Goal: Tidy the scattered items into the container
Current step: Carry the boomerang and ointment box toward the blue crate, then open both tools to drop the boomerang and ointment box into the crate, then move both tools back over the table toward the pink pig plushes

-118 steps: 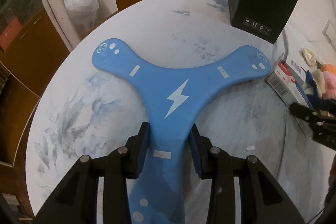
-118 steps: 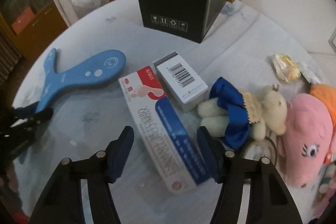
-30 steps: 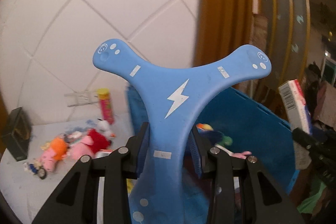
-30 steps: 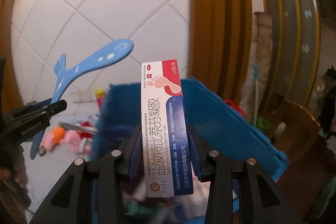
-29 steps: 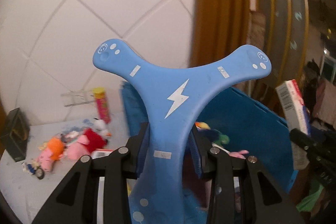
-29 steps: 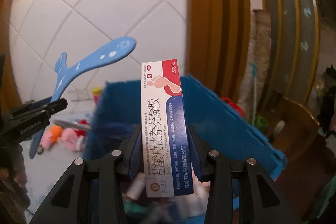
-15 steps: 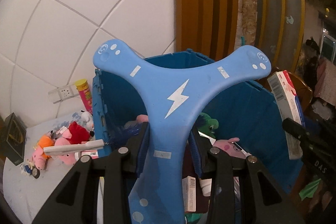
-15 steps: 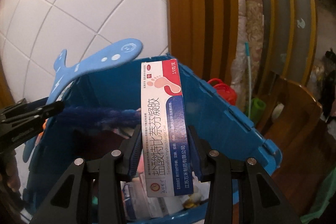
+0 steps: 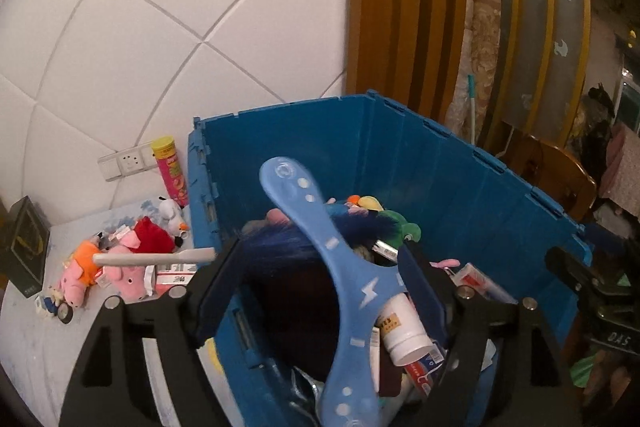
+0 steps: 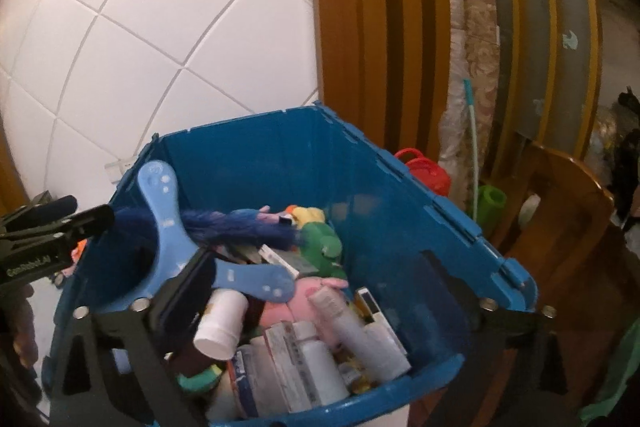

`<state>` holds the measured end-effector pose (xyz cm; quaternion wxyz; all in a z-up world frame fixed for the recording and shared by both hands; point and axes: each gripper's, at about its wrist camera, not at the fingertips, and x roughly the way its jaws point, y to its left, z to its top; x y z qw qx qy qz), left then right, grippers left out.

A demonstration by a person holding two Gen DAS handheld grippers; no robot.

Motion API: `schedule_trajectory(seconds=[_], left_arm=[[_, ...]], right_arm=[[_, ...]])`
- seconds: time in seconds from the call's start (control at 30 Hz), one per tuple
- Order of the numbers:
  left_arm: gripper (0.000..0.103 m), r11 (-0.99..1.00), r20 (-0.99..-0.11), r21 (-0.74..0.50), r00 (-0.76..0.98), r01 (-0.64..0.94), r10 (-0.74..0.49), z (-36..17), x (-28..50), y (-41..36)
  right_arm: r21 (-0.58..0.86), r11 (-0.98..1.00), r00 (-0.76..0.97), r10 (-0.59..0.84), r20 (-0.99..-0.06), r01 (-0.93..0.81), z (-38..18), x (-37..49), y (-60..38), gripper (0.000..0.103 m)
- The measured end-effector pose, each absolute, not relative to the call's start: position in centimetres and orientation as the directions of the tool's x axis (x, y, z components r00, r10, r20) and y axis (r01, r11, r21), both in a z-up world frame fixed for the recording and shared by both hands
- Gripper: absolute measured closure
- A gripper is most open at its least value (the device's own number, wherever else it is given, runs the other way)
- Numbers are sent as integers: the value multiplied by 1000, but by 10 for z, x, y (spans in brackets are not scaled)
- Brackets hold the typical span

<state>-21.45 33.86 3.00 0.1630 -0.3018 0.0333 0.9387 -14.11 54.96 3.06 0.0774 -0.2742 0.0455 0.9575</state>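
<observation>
The blue crate (image 9: 400, 147) (image 10: 248, 155) stands below both grippers, holding several toys, bottles and cartons. In the left wrist view my left gripper (image 9: 318, 287) is open wide above it. The blue three-armed boomerang (image 9: 344, 279) (image 10: 168, 227) is loose between the fingers, tilted down into the crate. My right gripper (image 10: 320, 291) is open too, with nothing in it. A red, white and blue carton (image 9: 424, 371) (image 10: 244, 375) lies under a white bottle (image 10: 220, 323). Each view catches the other gripper at its edge: the right gripper (image 9: 580, 283) and the left gripper (image 10: 52, 227).
Left of the crate, the white table (image 9: 40, 347) carries plush toys (image 9: 120, 259), a pink and yellow can (image 9: 172, 171) and a black box (image 9: 24, 243). A white duster handle (image 9: 156, 258) sticks out over the crate's rim. A wooden chair (image 10: 560, 227) and a red jug (image 10: 424, 167) stand on the right.
Both grippers have come over the crate and opened. The boomerang has left the left gripper and tips into the crate; the carton is gone from the right gripper.
</observation>
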Motion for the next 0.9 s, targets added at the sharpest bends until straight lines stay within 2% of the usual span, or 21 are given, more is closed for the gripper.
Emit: schedule_trajectory(seconds=[0.1,0.53,0.9], left_arm=[[19,-950,-579,-40,-768,-311,276,27,-212,328],[19,-964,-560,-44,-793,-261,240,25,-194,271],[19,-992,-574,-43,-810,-121,124,14,-178,141]], right_arm=[[41,-982,-834,135,-535,-186,28,-137,547,0],[34,-984,-845,131,-518,-174,30,-129,501,0],[30,-998,-881,34,-471,-55,39,-133,404,0]])
